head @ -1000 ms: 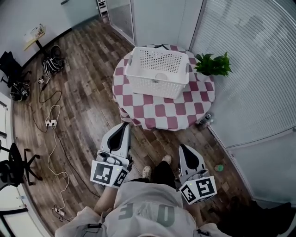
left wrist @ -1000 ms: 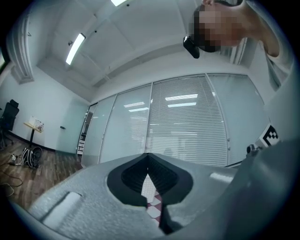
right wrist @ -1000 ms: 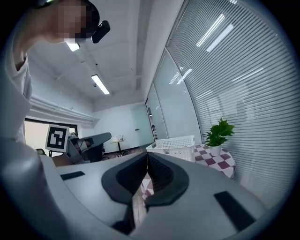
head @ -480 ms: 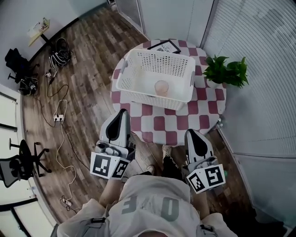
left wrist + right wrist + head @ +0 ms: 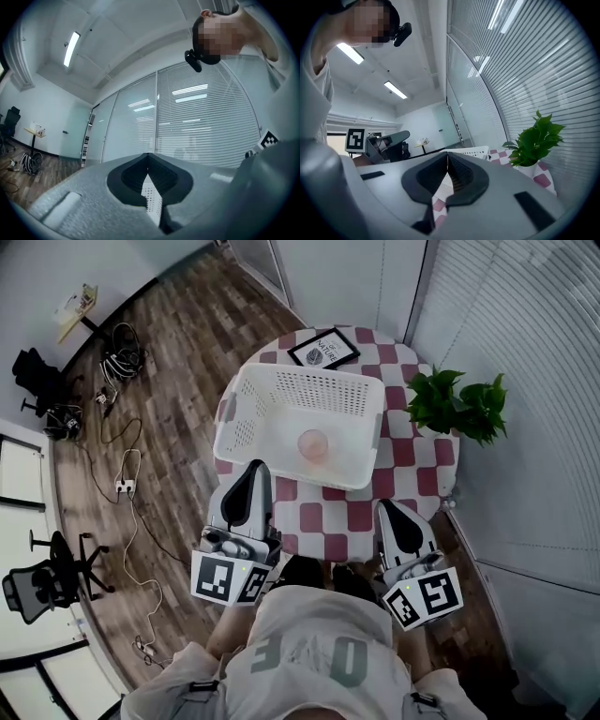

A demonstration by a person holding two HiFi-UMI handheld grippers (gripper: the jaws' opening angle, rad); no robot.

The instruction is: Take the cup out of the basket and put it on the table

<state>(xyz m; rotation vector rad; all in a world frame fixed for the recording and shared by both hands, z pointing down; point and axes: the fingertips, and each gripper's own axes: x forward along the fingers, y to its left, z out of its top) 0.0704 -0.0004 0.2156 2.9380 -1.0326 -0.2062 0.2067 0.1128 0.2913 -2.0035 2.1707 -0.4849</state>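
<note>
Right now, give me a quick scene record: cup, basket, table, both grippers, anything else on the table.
cup: pinkish, on the floor of the basket, untouched
basket: white, perforated walls, on the table
table: round, red-and-white checked cloth
left gripper: shut, empty, on the person's side of the basket
right gripper: shut, empty, at the table's near edge
plant: potted, on the table to the right of the basket
framed picture: on the table, beyond the basket
status: cup not yet taken out
</note>
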